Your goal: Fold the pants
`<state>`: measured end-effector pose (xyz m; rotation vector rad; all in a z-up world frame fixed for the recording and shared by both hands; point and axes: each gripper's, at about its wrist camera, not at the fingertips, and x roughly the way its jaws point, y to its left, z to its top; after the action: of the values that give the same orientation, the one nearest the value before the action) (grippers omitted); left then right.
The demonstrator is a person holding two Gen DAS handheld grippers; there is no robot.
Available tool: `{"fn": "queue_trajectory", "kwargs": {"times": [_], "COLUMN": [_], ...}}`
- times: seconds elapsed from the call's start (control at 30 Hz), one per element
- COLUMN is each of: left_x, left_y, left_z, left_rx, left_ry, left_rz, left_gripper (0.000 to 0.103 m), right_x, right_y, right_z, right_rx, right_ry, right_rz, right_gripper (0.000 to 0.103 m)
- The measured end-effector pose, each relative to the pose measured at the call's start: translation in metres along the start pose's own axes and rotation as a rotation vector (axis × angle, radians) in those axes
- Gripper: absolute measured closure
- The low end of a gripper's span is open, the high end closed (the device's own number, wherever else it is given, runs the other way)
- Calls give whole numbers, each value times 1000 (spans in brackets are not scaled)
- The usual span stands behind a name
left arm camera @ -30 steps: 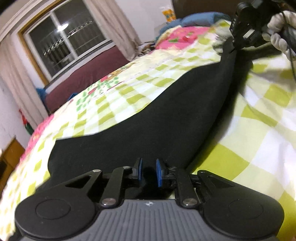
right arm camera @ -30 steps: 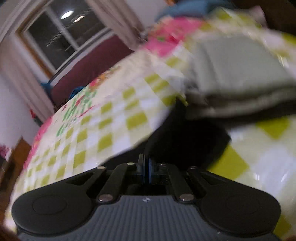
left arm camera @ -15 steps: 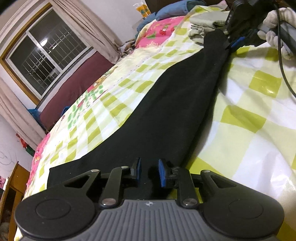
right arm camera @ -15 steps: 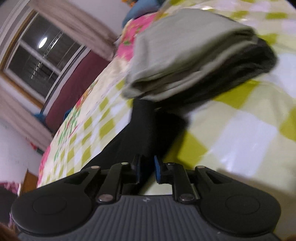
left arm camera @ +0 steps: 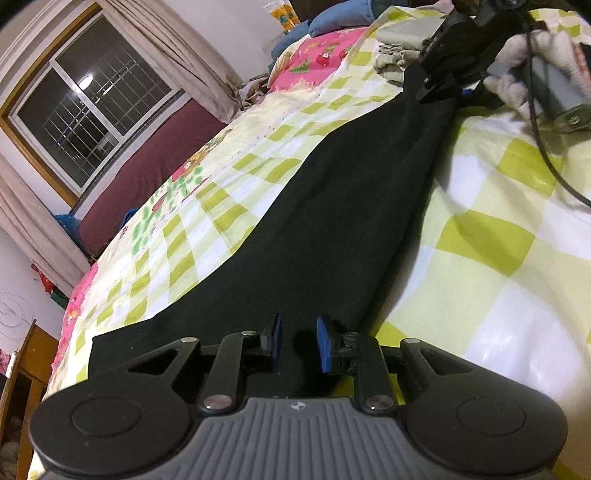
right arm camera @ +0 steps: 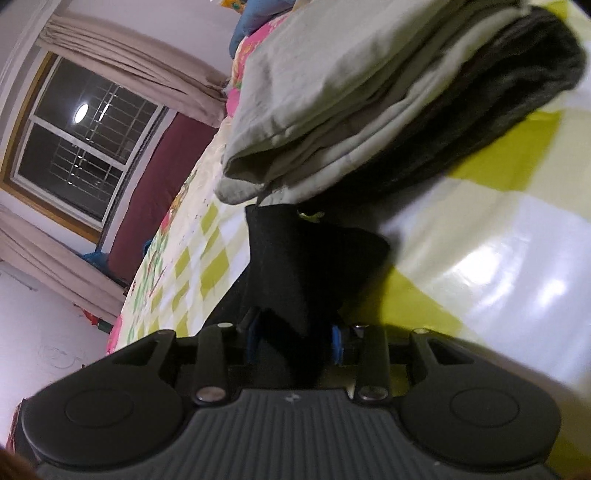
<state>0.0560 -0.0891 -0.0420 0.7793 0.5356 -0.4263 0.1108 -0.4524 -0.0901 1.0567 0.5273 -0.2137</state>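
Black pants [left arm camera: 351,206] lie stretched out long and flat on the checked bedspread [left arm camera: 498,236]. My left gripper [left arm camera: 296,343] is open, its blue pads either side of the near end of the pants, which lies loose between them. My right gripper [right arm camera: 293,338] is open over the far end of the pants [right arm camera: 303,266], where the cloth bunches up between the jaws. The right gripper also shows in the left wrist view [left arm camera: 448,74], held by a gloved hand [left arm camera: 535,62].
A pile of folded grey and dark clothes [right arm camera: 369,96] lies just beyond the far end of the pants. Pillows [left arm camera: 332,22] sit at the head of the bed. A window [left arm camera: 92,110] with curtains and a maroon panel are to the left.
Both grippers have opened and let go of the pants. The pants went from lifted and taut to lying flat on the bed. The right gripper moved closer to the folded pile.
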Motion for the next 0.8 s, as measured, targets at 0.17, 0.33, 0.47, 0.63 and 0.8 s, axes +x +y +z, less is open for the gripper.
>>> {"fn": "queue_trajectory", "kwargs": {"times": [0.17,0.33,0.47,0.63,0.8], "left_x": [2,-14,-6,-14,-15], "left_y": [-3,-8,-29,-33,-33], "left_z": [6,14,18,16,17], "left_rx": [12,19,56,68,80], "left_ry": [-7,-66,-52,-51,-44], "left_rz": [0,-30,-67,-83,-74], "left_gripper": [66,61,54,53,51], "right_x": [-6,-75,-58,-47,-19], "right_y": [-12,4,-10,-41,-34], "right_z": [7,15,10,9,10], "right_rx": [116,60,7,168,152], "right_ry": [22,-61,44,60,59], "right_rz": [65,226,32,80,131], "right_gripper": [95,96,91,79,72]}}
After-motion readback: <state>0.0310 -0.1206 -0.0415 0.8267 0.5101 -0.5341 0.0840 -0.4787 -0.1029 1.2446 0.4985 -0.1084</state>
